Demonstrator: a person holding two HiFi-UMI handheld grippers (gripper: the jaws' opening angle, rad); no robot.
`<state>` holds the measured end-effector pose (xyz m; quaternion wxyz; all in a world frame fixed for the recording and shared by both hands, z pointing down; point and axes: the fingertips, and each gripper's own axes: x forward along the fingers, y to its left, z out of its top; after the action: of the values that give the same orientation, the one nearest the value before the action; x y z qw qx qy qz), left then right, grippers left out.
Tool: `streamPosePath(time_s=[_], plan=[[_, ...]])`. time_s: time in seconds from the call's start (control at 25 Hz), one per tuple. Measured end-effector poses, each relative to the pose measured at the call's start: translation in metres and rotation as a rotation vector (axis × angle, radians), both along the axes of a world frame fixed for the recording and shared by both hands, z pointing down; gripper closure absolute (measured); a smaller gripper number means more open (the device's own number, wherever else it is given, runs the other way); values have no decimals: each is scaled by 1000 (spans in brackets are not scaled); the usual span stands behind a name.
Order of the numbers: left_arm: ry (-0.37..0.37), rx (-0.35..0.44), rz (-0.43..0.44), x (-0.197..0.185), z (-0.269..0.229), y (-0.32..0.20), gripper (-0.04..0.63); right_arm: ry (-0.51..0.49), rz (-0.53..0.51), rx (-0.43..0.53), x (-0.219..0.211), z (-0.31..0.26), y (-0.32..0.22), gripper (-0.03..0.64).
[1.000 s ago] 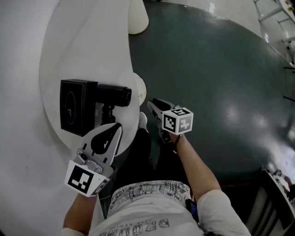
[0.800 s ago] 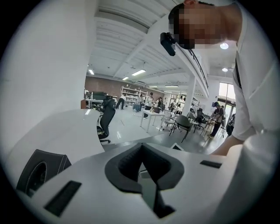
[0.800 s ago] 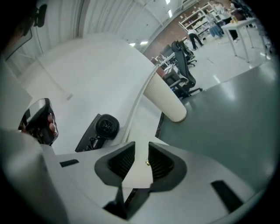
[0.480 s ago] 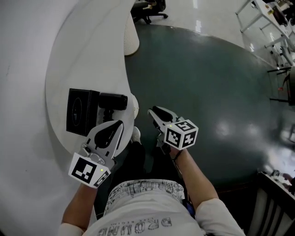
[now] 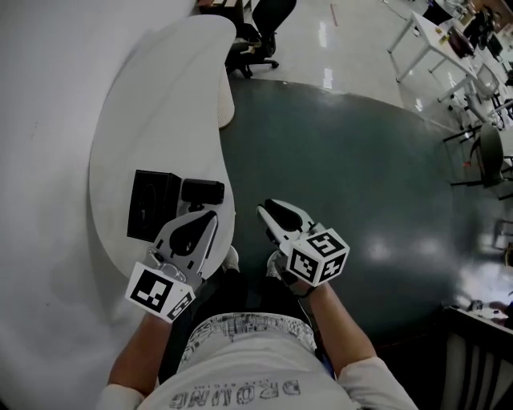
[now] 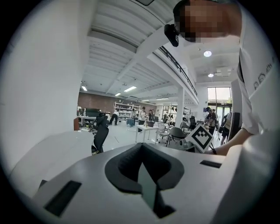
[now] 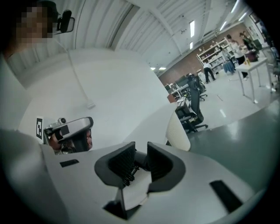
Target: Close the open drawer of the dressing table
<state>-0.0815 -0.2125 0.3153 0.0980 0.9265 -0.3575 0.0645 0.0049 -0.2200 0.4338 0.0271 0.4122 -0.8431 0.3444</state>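
Observation:
The white curved dressing table (image 5: pixel 152 96) runs down the left of the head view. No open drawer shows in any view. On its top lie a black box (image 5: pixel 152 207) and a black cylinder-shaped device (image 5: pixel 202 190). My left gripper (image 5: pixel 207 218) hovers over the table's near edge beside the box, its jaws closed together and empty. My right gripper (image 5: pixel 268 211) hangs over the dark floor to the right of the table, with a gap between its pads and nothing in it. The right gripper view shows those pads (image 7: pixel 120 164) apart and the left gripper (image 7: pixel 70 129) beyond them.
Dark green floor (image 5: pixel 361 160) fills the middle and right. A white ribbed base (image 7: pixel 177 131) stands under the table's far end, with a black office chair (image 5: pixel 256 24) behind it. White desks (image 5: pixel 433 40) stand at the far right, a dark rack (image 5: pixel 481 344) at the lower right.
Both grippers have risen, the right one more, and the head view has lifted: the table and box look smaller and more of the room shows. Neither gripper's jaws have changed.

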Motion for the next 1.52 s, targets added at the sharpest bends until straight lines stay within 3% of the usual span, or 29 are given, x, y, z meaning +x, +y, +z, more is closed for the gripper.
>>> streamPosePath(time_s=[0.84, 1.52], plan=[[114, 124, 66, -24, -61, 8, 580, 57, 81, 221, -11, -122, 19, 526], [143, 156, 83, -43, -75, 1, 580, 15, 123, 298, -22, -168, 26, 557]])
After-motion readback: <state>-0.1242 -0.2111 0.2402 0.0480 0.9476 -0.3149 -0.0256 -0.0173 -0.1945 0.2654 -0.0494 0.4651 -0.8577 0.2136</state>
